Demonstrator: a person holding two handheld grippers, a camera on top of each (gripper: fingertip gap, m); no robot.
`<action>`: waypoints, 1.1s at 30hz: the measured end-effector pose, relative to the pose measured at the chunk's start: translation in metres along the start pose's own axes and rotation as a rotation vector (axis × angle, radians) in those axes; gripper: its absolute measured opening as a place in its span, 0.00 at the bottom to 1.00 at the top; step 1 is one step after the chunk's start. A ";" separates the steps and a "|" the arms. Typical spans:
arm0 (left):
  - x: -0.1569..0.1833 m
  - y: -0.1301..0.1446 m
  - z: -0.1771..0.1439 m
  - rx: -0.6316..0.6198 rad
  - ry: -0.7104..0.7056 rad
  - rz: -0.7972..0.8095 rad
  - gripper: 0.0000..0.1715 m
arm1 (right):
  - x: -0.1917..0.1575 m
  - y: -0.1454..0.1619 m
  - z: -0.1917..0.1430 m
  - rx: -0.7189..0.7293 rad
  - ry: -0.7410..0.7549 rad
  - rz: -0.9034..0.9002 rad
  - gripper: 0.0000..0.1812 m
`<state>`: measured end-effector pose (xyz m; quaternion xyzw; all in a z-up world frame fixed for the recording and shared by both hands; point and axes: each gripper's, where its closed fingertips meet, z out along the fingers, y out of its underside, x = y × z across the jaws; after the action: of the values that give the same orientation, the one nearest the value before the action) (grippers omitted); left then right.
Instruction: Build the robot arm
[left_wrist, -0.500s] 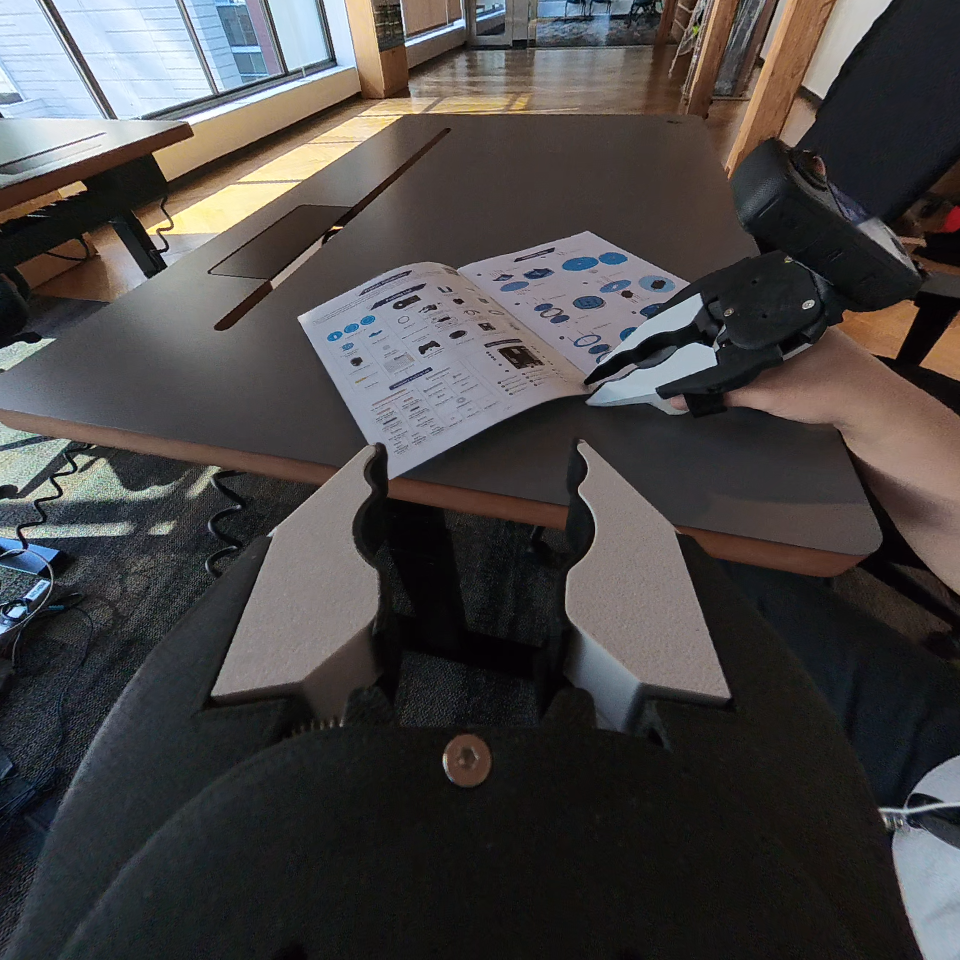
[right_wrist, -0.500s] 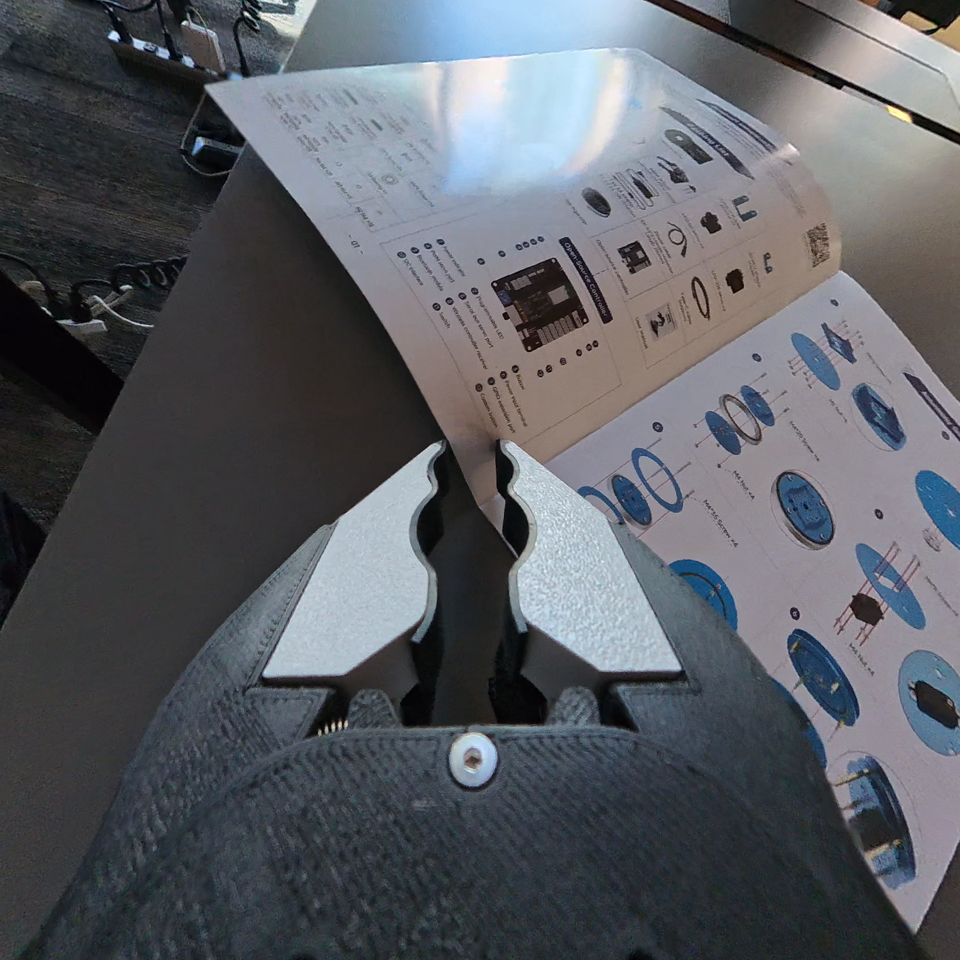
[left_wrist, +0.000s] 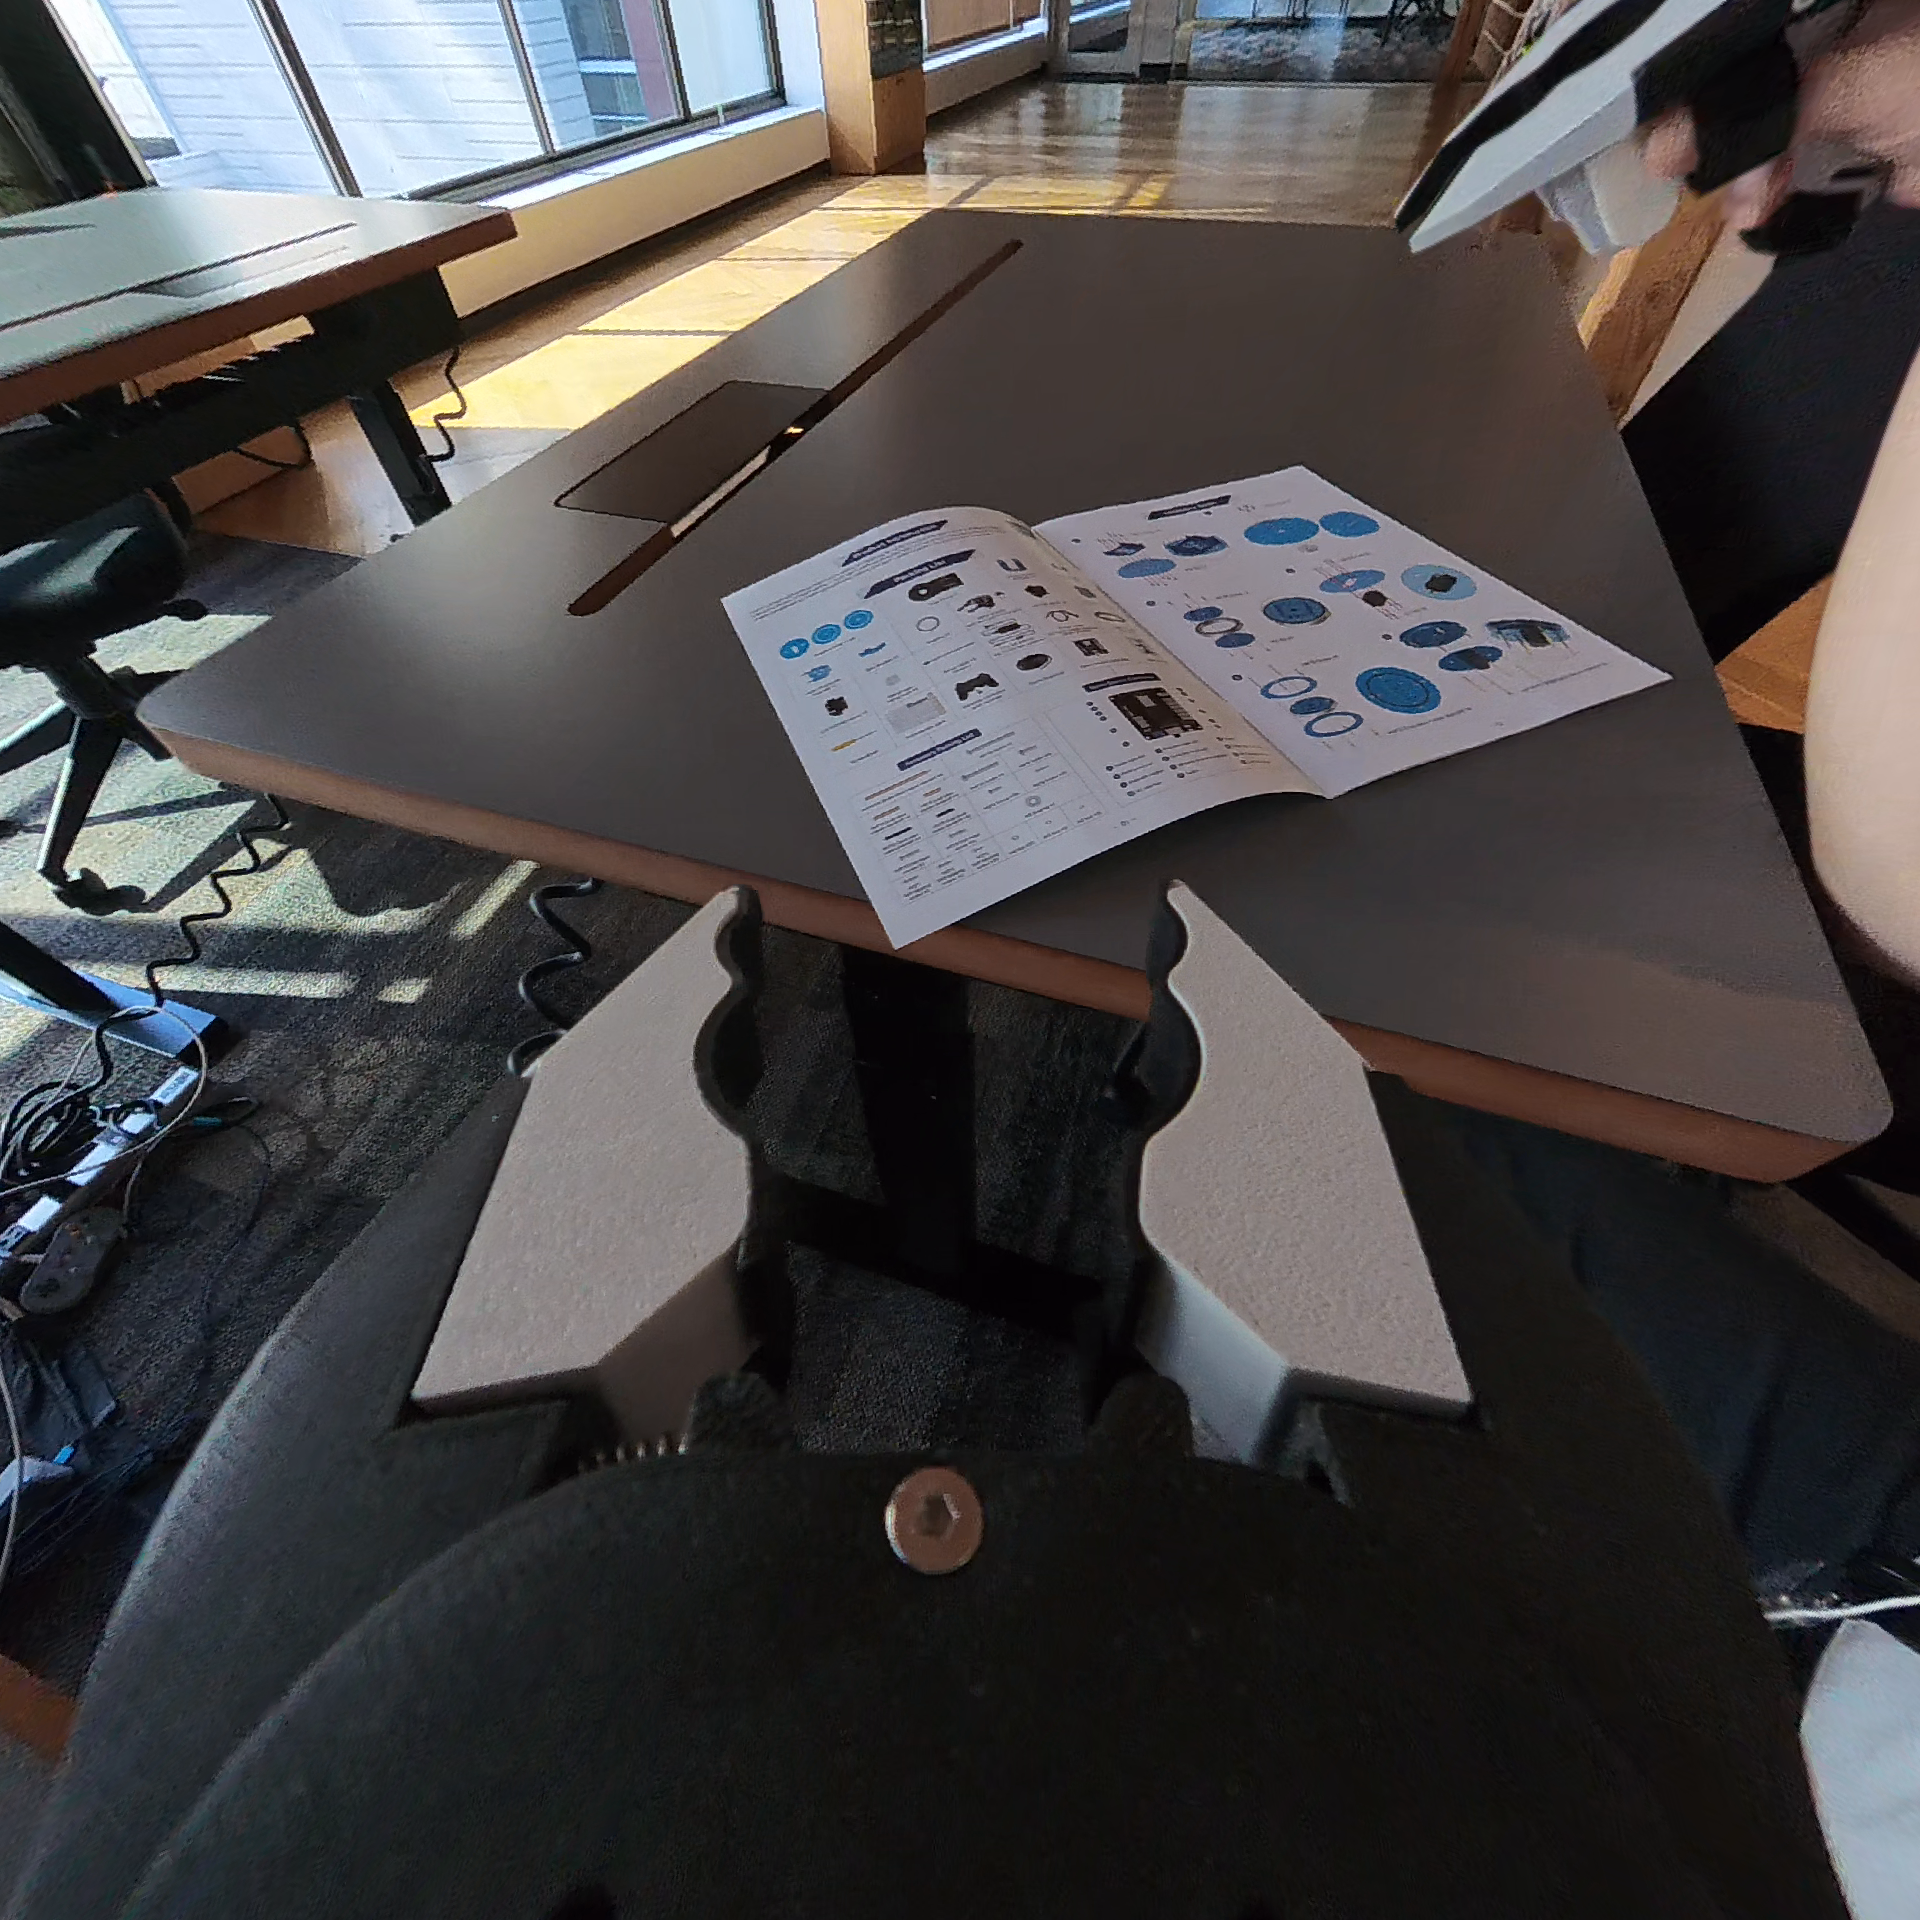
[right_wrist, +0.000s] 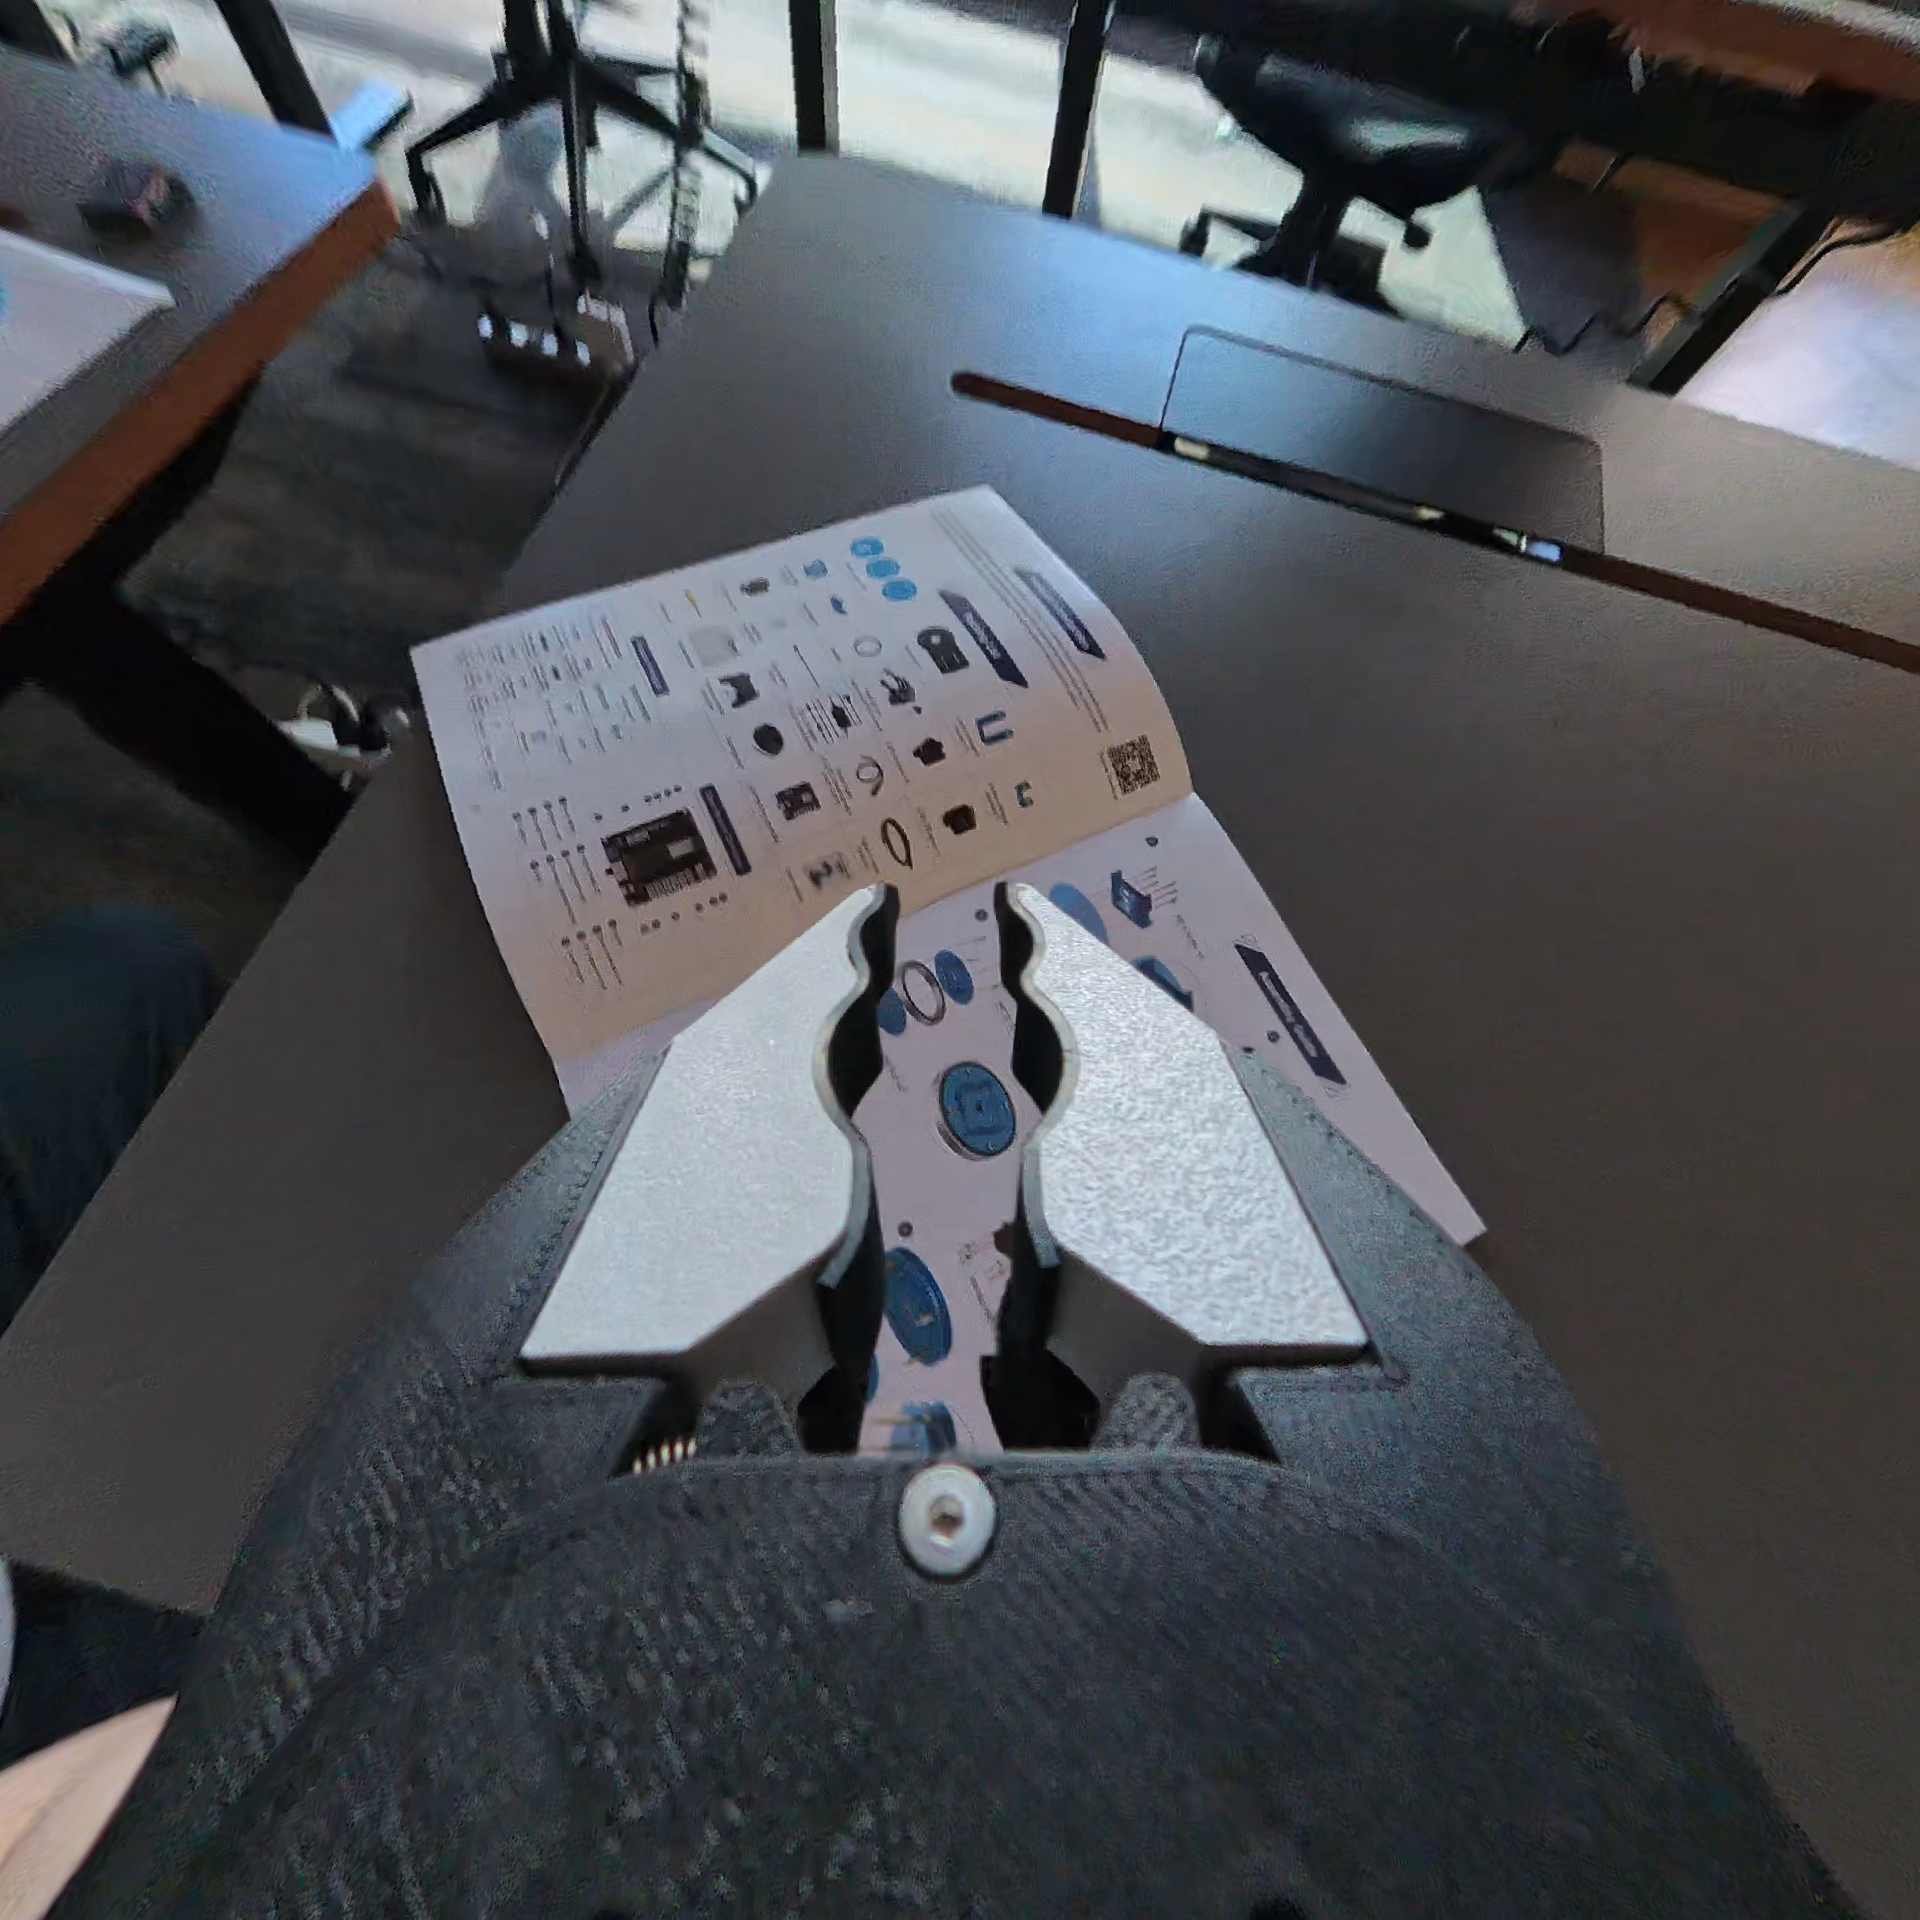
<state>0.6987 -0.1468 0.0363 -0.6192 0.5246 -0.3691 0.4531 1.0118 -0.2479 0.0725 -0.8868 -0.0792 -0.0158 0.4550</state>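
Off the near edge of the dark table (left_wrist: 1351, 343), your left gripper (left_wrist: 951, 914) hangs over the carpet, jaws spread wide, grasping nothing. Just beyond it: one open booklet (left_wrist: 1049, 707), white pages with blue and black diagrams, lying on the table, near corner overhanging the edge. Above the booklet: your right gripper (right_wrist: 945, 899), raised clear of the pages, jaws parted by a narrow gap, holding nothing. Farther off: a long cable slot (left_wrist: 800, 421) with a flap in the tabletop. Beyond: a second desk (left_wrist: 208, 270), an office chair (left_wrist: 83, 582), windows.
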 end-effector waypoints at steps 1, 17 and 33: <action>-0.003 -0.001 -0.002 0.000 -0.012 0.001 0.43 | 0.006 -0.001 0.000 -0.069 0.011 -0.008 0.08; -0.028 -0.011 -0.019 0.049 -0.082 -0.019 0.42 | 0.041 0.052 0.031 -0.607 0.062 0.055 0.03; -0.045 -0.008 -0.024 0.058 -0.098 -0.070 0.41 | 0.031 0.050 0.048 -0.690 0.019 0.009 0.00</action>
<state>0.6705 -0.1068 0.0527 -0.6409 0.4690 -0.3690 0.4828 1.0485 -0.2341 0.0074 -0.9886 -0.0611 -0.0478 0.1290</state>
